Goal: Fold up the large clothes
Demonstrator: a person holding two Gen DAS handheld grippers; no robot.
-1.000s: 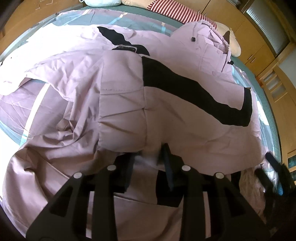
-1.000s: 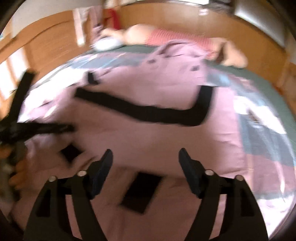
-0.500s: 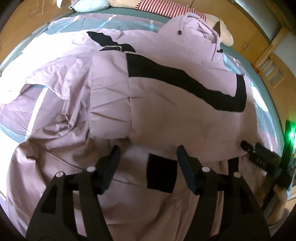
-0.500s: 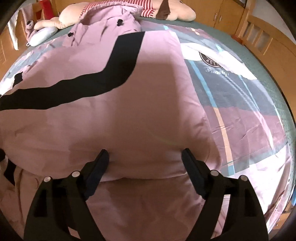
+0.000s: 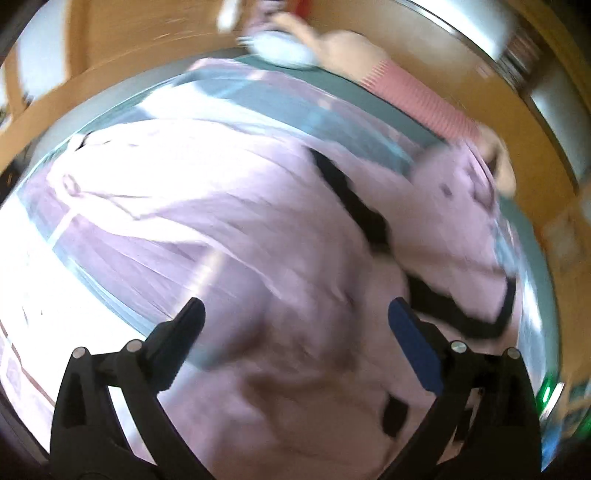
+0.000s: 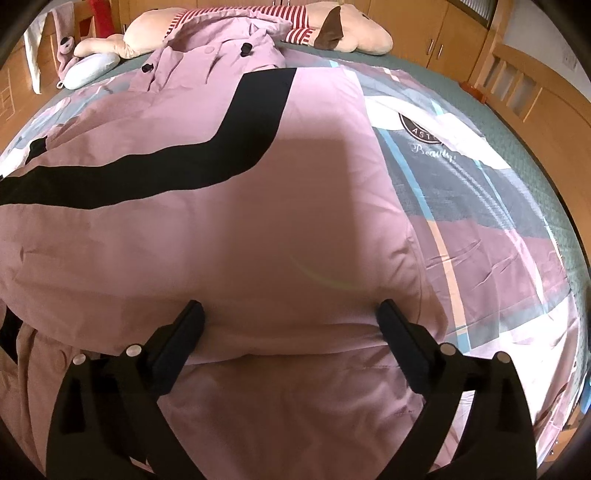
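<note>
Pink jacket (image 6: 229, 236) on patterned bedsheet (image 6: 498, 206); striped plush toy (image 6: 258, 18) behind hood. Both grippers' fingers just spread wide, gripping nothing.

You are working in a home bedroom. The bed (image 6: 491, 206) fills the view, spread with a patchwork sheet in mauve, grey, white and blue bearing a round printed badge. At its far end lies a long plush toy (image 6: 354, 35) in a red-and-white striped top, with a small pale blue cushion (image 6: 90, 68) beside it. Behind the bed run wooden cupboard doors (image 6: 436, 33), and a slatted wooden rail (image 6: 517, 85) stands at its right side.
</note>
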